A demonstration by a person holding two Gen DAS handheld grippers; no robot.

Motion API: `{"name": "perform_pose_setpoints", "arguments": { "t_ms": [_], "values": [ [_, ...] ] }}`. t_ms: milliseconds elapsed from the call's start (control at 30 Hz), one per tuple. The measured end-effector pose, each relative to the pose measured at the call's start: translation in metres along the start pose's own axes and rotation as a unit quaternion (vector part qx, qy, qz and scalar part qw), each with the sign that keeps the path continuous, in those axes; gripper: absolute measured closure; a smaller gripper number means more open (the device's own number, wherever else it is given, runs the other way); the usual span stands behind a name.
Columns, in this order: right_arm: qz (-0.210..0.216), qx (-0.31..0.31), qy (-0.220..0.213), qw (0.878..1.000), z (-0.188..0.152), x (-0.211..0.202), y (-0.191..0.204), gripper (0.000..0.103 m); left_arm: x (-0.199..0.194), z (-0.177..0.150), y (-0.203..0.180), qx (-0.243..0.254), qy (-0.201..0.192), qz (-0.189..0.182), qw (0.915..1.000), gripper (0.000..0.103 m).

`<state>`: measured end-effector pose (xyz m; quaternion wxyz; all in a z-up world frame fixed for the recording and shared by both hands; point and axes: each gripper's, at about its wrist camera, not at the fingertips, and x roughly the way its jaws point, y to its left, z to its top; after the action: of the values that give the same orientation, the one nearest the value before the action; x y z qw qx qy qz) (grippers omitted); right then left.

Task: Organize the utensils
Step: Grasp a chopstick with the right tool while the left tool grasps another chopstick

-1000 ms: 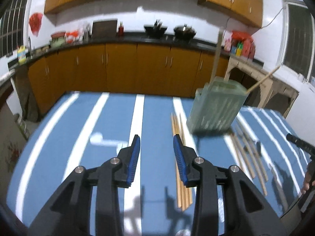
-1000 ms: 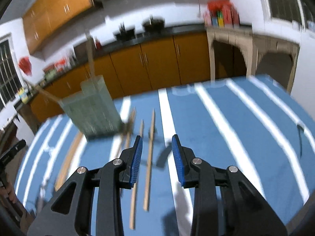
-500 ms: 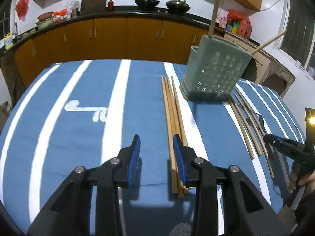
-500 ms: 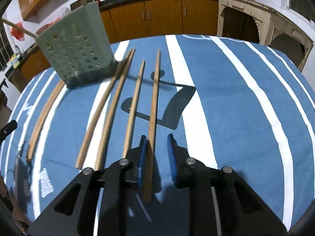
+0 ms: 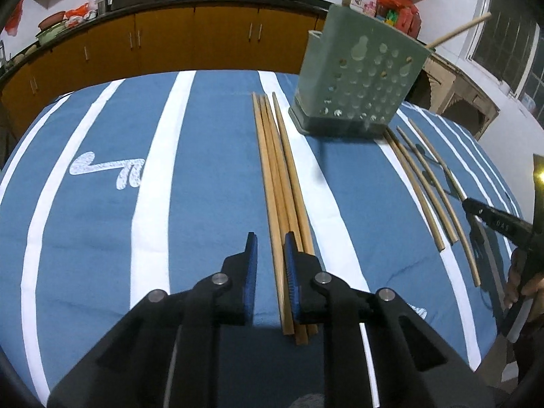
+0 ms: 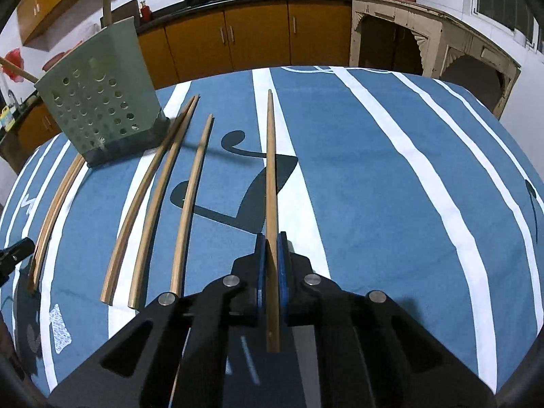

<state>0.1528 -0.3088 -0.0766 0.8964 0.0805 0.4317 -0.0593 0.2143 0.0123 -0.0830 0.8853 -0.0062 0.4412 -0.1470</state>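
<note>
Blue cloth with white stripes [image 5: 102, 204] over the table, orange kitchen cabinets [image 6: 258, 37] behind. Right gripper [image 6: 270, 265] clenched on one wooden chopstick [image 6: 271, 170], stick running straight forward between the blue pads; jaws just closed from a wider gap half a second back, when the stick lay loose on the cloth. Left gripper [image 5: 270, 272] narrowed but not clamped, jaws just been closing, leftmost stick of a chopstick bundle [image 5: 278, 176] between the pads, right pad close against it. Green perforated holder [image 5: 357, 81] standing beyond the bundle, nearer and larger than a second ago. Three loose sticks [image 6: 163, 204] left of the held one.
</note>
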Motion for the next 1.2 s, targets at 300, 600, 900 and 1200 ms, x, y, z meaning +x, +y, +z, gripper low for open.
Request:
{"name": "perform_pose_setpoints", "arguments": {
  "t_ms": [300,600,900,1200],
  "values": [
    [-0.002,-0.001,-0.001,1.0,0.0,-0.001,0.002,0.095,0.004,0.0,-0.001,0.013,0.001,0.038,0.9992,0.092],
    [0.004,-0.004,-0.003,1.0,-0.002,-0.001,0.011,0.095,0.006,0.003,-0.001,0.002,-0.006,0.055,0.9985,0.093],
    [0.003,0.008,-0.013,1.0,-0.005,-0.002,0.008,0.095,-0.001,0.006,0.034,-0.077,-0.015,0.079,0.9938,0.095],
    [0.003,-0.01,-0.017,1.0,-0.007,-0.002,0.012,0.095,-0.003,0.001,0.03,-0.049,-0.018,0.056,0.9971,0.091]
  ]
}}
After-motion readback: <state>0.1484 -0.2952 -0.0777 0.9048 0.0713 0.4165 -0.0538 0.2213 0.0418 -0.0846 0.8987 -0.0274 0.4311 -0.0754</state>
